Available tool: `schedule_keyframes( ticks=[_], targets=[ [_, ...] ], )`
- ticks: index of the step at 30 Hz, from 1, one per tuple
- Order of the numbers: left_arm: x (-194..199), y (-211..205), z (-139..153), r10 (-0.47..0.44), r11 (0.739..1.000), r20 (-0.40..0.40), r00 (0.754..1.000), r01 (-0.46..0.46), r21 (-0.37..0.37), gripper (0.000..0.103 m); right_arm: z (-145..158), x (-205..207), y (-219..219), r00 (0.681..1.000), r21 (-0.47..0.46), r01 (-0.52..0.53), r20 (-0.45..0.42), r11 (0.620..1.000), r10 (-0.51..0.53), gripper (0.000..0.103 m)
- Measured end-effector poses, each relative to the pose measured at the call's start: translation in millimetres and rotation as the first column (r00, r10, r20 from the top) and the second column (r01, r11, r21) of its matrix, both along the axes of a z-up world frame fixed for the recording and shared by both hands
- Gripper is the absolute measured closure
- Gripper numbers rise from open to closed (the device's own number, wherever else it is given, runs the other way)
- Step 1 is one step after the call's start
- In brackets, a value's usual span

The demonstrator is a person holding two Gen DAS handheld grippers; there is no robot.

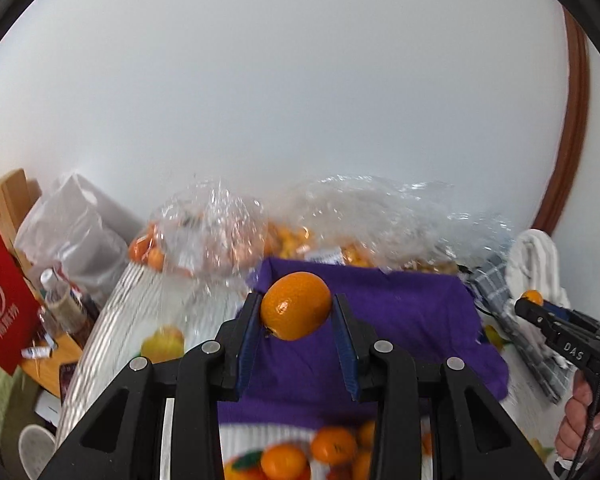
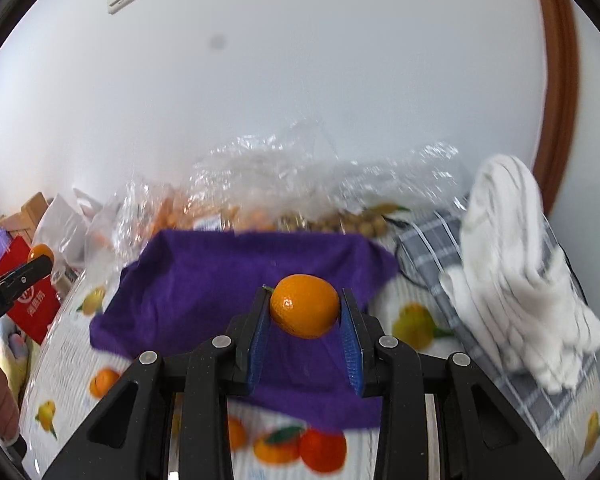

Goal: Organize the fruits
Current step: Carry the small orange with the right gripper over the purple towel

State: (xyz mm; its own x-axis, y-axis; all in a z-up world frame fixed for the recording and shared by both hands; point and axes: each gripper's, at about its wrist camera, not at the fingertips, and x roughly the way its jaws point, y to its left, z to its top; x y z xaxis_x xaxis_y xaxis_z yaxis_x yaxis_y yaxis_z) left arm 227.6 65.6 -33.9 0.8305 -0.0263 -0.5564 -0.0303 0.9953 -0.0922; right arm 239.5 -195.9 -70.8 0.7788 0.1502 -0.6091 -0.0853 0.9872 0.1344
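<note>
The left gripper (image 1: 296,308) pinches an orange (image 1: 295,306) between its fingertips above the purple cloth (image 1: 412,312). The right gripper (image 2: 305,312) clamps another orange (image 2: 305,311) above the same cloth.

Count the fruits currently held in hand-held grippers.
2. One orange in the left hand-held gripper, one orange in the right hand-held gripper, both above the purple cloth. More fruit sits bagged behind.

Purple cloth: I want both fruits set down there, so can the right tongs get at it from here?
Probably yes: the right tongs, shut on an orange, hang over the purple cloth with nothing between.
</note>
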Motion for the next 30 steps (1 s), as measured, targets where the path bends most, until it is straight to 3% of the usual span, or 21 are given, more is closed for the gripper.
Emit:
schedule_keyframes(
  ticks=[7, 13, 30],
  targets=[
    [60.4, -7.0, -15.2, 0.026, 0.999, -0.042, 0.999, -0.025, 0.024, 0.069, -3.8, 56.0, 4.9, 1.0, 0.013, 0.007, -0.017, 1.0, -0.007, 0.069],
    [92.0, -12.1, -55.1, 0.011, 0.999, -0.134, 0.991, -0.005, 0.042, 0.069, -34.4, 83.1, 3.8, 0.995, -0.015, 0.006, -0.095, 1.0, -0.007, 0.069],
    [106.9, -10.6, -88.9, 0.019, 0.999, -0.197, 0.98, -0.009, 0.053, 0.069, -73.8, 101.6, 4.6, 0.981, -0.055, -0.035, -0.194, 0.998, 0.024, 0.069]
  ],
)
